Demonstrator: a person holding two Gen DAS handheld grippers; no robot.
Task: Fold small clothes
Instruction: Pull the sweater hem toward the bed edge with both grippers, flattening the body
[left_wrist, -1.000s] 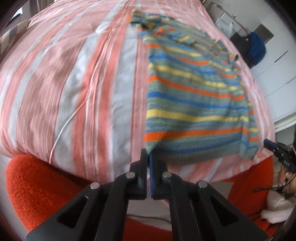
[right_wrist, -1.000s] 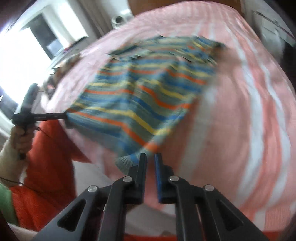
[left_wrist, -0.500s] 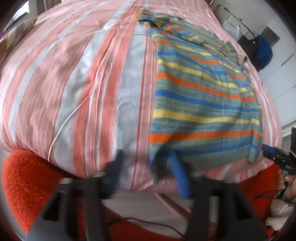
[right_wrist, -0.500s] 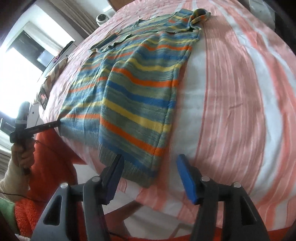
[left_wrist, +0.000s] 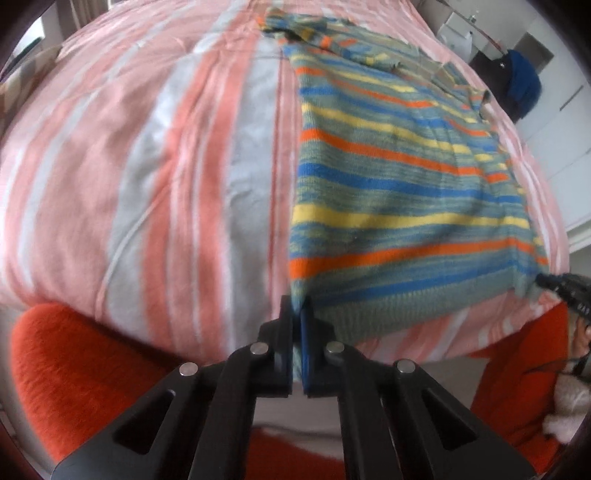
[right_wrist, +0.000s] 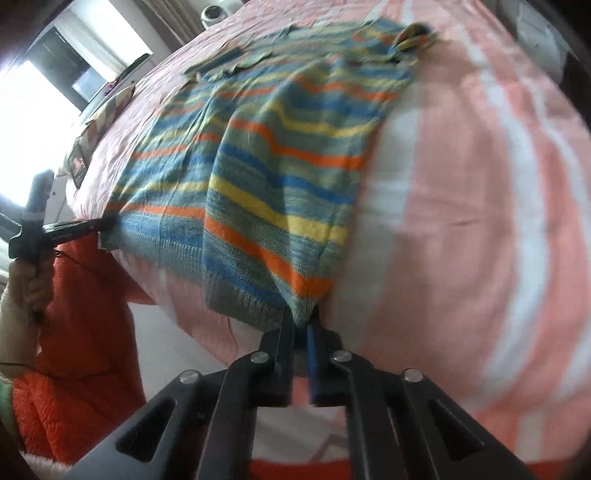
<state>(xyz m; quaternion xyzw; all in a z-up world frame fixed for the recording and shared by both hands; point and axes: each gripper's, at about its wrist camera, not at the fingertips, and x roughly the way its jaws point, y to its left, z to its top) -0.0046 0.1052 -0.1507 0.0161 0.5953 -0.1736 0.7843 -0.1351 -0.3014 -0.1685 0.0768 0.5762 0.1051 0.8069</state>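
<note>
A small striped sweater (left_wrist: 399, 177), grey-green with blue, yellow and orange bands, lies flat on the bed; it also shows in the right wrist view (right_wrist: 280, 177). My left gripper (left_wrist: 298, 317) is shut on the hem's near left corner. My right gripper (right_wrist: 301, 325) is shut on the hem's near right corner, lifting it slightly into a ridge. Each view shows the other gripper pinching the far hem corner: the right gripper in the left wrist view (left_wrist: 554, 284), the left gripper in the right wrist view (right_wrist: 74, 229).
The bed (left_wrist: 147, 166) has a pink, white and grey striped cover. An orange fuzzy garment on the person (left_wrist: 74, 365) fills the near edge below the bed. A white cupboard and a dark blue thing (left_wrist: 521, 85) stand at the far right.
Half a second ago both grippers were open at the hem corners. Both have now shut on the sweater's hem, and the hem is drawn taut between them.
</note>
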